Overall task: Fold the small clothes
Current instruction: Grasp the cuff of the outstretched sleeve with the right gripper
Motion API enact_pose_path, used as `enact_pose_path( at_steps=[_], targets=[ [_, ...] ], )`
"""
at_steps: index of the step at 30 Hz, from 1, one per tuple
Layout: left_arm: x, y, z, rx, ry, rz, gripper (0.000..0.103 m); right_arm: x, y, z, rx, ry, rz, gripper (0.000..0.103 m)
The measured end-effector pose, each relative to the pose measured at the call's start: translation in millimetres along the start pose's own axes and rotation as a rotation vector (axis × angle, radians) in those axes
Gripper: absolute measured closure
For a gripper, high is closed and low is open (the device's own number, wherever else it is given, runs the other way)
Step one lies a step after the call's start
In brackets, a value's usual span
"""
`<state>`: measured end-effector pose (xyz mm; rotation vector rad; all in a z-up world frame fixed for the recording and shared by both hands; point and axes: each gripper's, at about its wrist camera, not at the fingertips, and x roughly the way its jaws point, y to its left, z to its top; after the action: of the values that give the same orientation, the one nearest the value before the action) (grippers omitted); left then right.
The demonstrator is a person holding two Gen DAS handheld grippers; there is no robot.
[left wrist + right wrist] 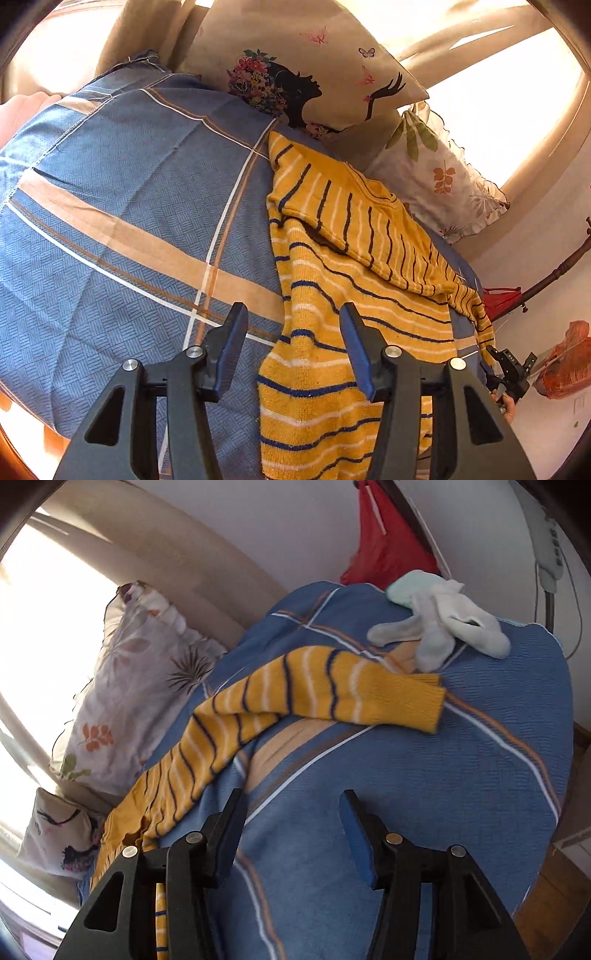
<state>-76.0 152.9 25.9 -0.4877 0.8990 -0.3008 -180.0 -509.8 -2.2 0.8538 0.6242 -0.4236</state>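
Left claw (293, 341) partly open, nothing gripped, over yellow striped sweater (332, 295) on blue plaid bed cover (122, 229), right claw (293, 821) partly open, empty, sweater sleeve (332, 694) stretching toward grey socks (439, 631), cuff farthest

You've got a yellow sweater (332, 295) with navy and white stripes on a blue bedsheet (129, 221) crossed by tan and white bands. Pale grey socks (439, 631), mint cloth (402, 589), red bag (388, 550). Cream pillow (314, 66) with black silhouette print; white pillow (129, 686) with leaf print. Fingers (354, 347) have blue pads.
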Motion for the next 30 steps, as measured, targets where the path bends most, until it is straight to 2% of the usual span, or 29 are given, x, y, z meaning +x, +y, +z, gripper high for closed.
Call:
enact_pose_path(
  at_steps=[6, 8, 10, 13, 15, 19, 20, 21, 25, 28, 29, 30],
  targets=[
    [8, -14, -1, 0.020, 0.020, 0.018, 0.053, 27, 1, 35, -0.069, -0.033, -0.133, 0.045],
    [7, -17, 0, 0.018, 0.013, 0.023, 0.053, 35, 7, 62, -0.095, -0.035, -0.108, 0.045],
    [7, -19, 1, 0.013, 0.006, 0.026, 0.053, 30, 14, 91, -0.118, -0.105, -0.092, 0.045],
    [10, -22, -1, 0.005, 0.012, 0.022, 0.052, 19, 21, 117, -0.167, -0.195, -0.219, 0.043],
    [14, -25, -2, 0.007, 0.021, 0.030, 0.051, 12, 23, 117, -0.168, -0.184, -0.182, 0.042],
    [24, -32, -1, 0.015, 0.048, 0.031, 0.051, 8, 21, 85, -0.132, -0.067, 0.014, 0.042],
    [27, -34, -1, 0.020, 0.054, 0.030, 0.051, 9, 22, 76, -0.148, -0.048, 0.009, 0.042],
    [29, -37, 0, 0.026, 0.059, 0.029, 0.051, 10, 25, 67, -0.185, -0.049, -0.033, 0.040],
    [31, -45, -2, 0.052, 0.062, 0.023, 0.051, 17, 45, 42, -0.499, -0.127, -0.321, 0.016],
    [30, -43, -2, 0.041, 0.062, 0.021, 0.051, 41, 47, 33, -0.696, -0.117, -0.501, 0.013],
    [30, -42, -2, 0.035, 0.064, 0.022, 0.051, 49, 44, 33, -0.729, -0.087, -0.534, 0.015],
    [30, -41, -1, 0.030, 0.067, 0.024, 0.051, 57, 40, 35, -0.737, -0.038, -0.521, 0.043]
  ],
)
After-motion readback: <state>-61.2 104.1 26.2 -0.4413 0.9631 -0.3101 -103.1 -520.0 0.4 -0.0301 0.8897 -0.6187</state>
